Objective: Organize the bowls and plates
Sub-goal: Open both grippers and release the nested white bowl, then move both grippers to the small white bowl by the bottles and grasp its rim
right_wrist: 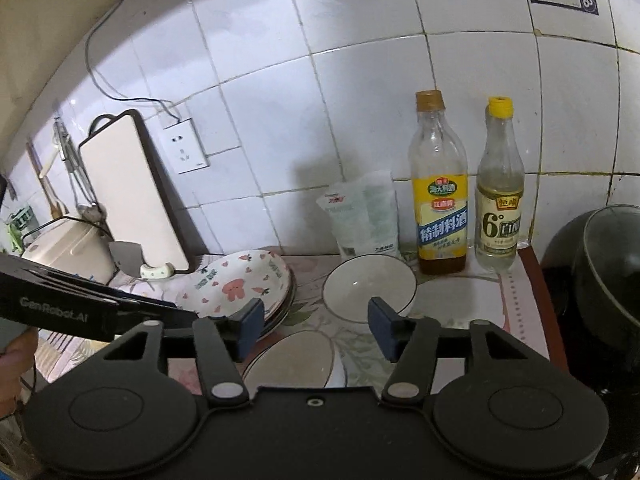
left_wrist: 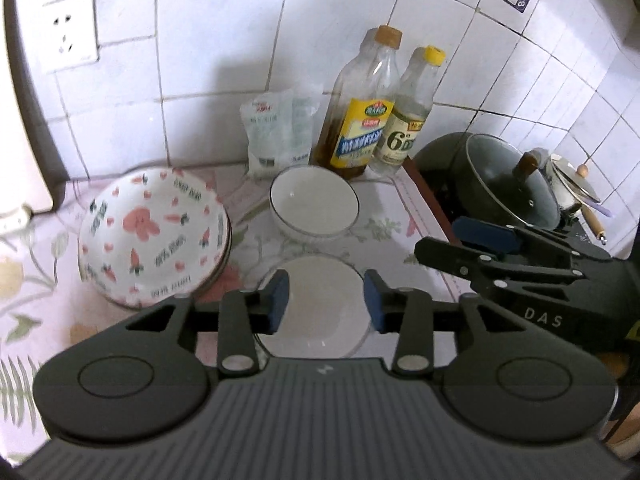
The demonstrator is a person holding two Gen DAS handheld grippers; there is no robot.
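1. While both grippers hover over the bench (left_wrist: 384, 216), nothing is held: left gripper (left_wrist: 326, 302) has its jaws spread wide and empty, with the near white bowl (left_wrist: 320, 308) showing below the gap.
2. Right gripper (right_wrist: 316, 330) likewise has jaws wide apart and empty, above the bench between the bowls and the plates.
3. Near white bowl: plain white inside, thin dark rim, upright on the floral bench cover at the near centre; partly hidden by the gripper bodies in both views.
4. Far white bowl (left_wrist: 314, 204): same white with dark rim line, upright, just beyond the near one, apart from it, in front of the bottles.
5. Plate stack (left_wrist: 154, 236): white with pink bunny, carrot and green text print, sits left of the bowls; the top plate looks tilted, darker rims showing under its right edge.
6. Behind the bowls, against the tiled wall: a white bag (left_wrist: 276, 132), a yellow-label bottle (left_wrist: 356, 108) and a clear bottle with yellow cap (left_wrist: 408, 116), the two bottles side by side.
7. Left wrist view only: the right gripper seen from the side at right, a dark pot with glass lid (left_wrist: 508, 184), and a smaller lidded pot (left_wrist: 572, 184) behind it.
8. Right wrist view only: the left gripper's arm entering at left, a white cutting board (right_wrist: 132, 196) leaning on the wall, a cream rice cooker (right_wrist: 68, 248), and hanging utensils at far left.
9. Wall socket (left_wrist: 68, 32) shows in both views.
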